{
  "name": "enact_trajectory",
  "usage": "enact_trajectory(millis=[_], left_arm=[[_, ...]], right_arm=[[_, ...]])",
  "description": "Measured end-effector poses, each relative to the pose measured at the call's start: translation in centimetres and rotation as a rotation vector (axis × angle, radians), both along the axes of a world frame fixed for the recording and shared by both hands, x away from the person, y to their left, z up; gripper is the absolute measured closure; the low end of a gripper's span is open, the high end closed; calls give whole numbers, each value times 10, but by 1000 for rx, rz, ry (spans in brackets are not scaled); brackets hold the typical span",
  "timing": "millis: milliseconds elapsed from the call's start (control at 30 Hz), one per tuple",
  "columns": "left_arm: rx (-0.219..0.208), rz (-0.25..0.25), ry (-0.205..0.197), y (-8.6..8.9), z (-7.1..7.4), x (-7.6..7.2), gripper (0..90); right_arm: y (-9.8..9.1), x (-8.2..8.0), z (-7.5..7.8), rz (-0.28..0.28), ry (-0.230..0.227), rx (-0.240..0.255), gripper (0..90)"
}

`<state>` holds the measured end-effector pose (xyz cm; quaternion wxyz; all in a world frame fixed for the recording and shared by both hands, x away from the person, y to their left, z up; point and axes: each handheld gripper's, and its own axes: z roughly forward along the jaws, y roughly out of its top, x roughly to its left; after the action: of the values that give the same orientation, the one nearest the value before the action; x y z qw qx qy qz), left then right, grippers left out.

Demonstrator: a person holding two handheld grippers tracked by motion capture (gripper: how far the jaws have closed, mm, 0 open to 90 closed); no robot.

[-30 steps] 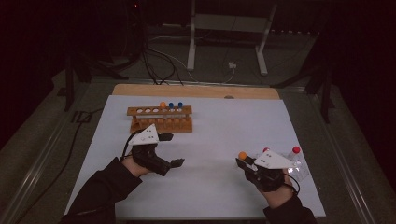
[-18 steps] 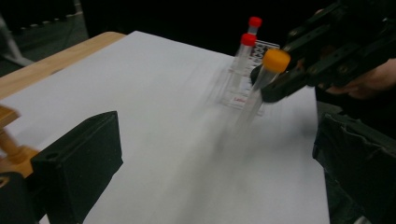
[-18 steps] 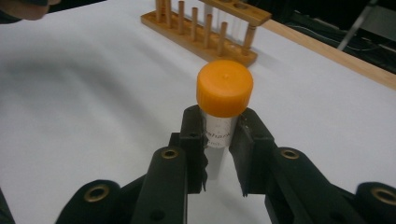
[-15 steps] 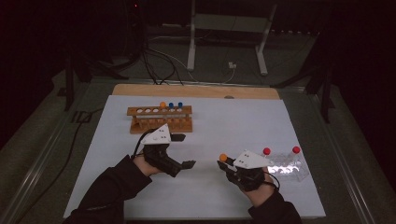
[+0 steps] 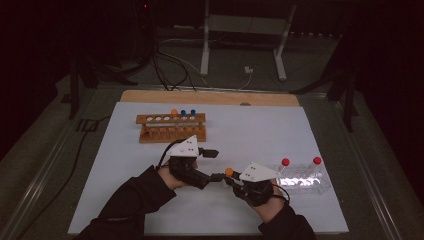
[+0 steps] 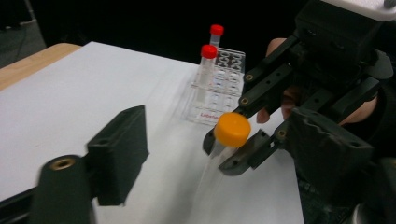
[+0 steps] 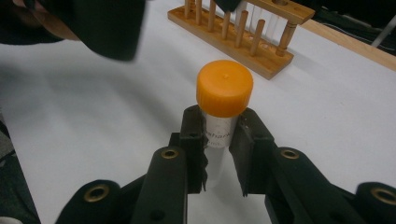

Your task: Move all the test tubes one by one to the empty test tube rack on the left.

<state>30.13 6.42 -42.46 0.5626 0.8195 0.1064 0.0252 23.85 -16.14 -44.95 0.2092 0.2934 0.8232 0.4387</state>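
A white sheet (image 5: 260, 135) covers most of the desk (image 5: 210, 97), whose bare wooden edge shows along the far side. On the sheet stands a wooden tube rack (image 5: 171, 128) toward the far left, holding capped tubes. A clear plastic rack (image 5: 303, 179) with two red-capped tubes stands near the right edge.

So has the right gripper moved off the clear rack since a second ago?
Yes. The right gripper, shut on the orange-capped tube, has shifted left across the table, away from the clear rack toward the left gripper.
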Motion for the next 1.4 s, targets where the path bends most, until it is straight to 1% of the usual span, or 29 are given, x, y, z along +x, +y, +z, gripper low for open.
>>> enact_trajectory(millis=[167, 300, 367, 400, 433, 467, 500, 600, 633, 733, 800, 833, 900, 933, 967, 1000, 1067, 1100, 1167, 1233, 1267, 1400], left_arm=[[6, -20, -7, -9, -3, -2, 377], [32, -20, -27, -16, -5, -3, 478], [33, -20, -31, -17, -7, -2, 525], [35, -15, -40, -18, -7, -2, 544], [34, -19, -36, -18, -7, -2, 568], [33, -17, -40, -19, -7, -2, 601], [38, -22, -44, -20, -7, -2, 612], [40, -33, -55, -21, -7, -3, 685], [44, -32, -65, -21, -6, -3, 699], [56, -35, -77, -22, -5, -3, 709], [58, -34, -75, -22, -5, -2, 712], [58, -35, -80, -22, -4, -2, 714], [54, -32, -79, -21, -2, -1, 716], [52, -26, -78, -20, -2, -1, 717], [48, -27, -77, -19, -1, 0, 717], [46, -20, -81, -17, 0, 0, 718], [46, -5, -84, -14, 2, 2, 718], [44, 1, -88, -12, 4, 3, 718], [47, 18, -89, -7, 6, 5, 719], [49, 32, -91, -1, 8, 7, 718], [50, 46, -95, 2, 9, 8, 719], [57, 91, -104, 17, 14, 13, 718]], right_arm=[[2, 1, 0, 1, 6, 2, 744], [2, 1, 1, 0, 9, 10, 744], [2, 1, 2, 0, 12, 12, 744], [2, 0, 2, -1, 11, 13, 744], [2, 0, 3, 2, 12, 13, 744], [2, 0, 3, 2, 9, 11, 744], [3, 0, 3, 1, 9, 12, 744], [2, 1, 3, -5, 14, 16, 744], [1, 2, 3, -8, 15, 18, 744], [1, 2, 3, -12, 20, 21, 743], [1, 3, 3, -14, 22, 24, 743], [0, 3, 3, -15, 24, 31, 742], [0, 2, 3, -16, 23, 48, 733], [0, 2, 4, -22, 17, 46, 721], [-1, 2, 4, -28, 11, 55, 684], [-2, 2, 5, -32, 14, 65, 652], [-4, 2, 6, -42, 5, 69, 577], [-5, 2, 7, -45, 9, 76, 546], [-8, 1, 9, -49, -2, 87, 463], [-11, 1, 11, -53, -10, 107, 419], [-12, 1, 12, -57, -11, 121, 382], [-15, 0, 14, -58, -25, 150, 253]])
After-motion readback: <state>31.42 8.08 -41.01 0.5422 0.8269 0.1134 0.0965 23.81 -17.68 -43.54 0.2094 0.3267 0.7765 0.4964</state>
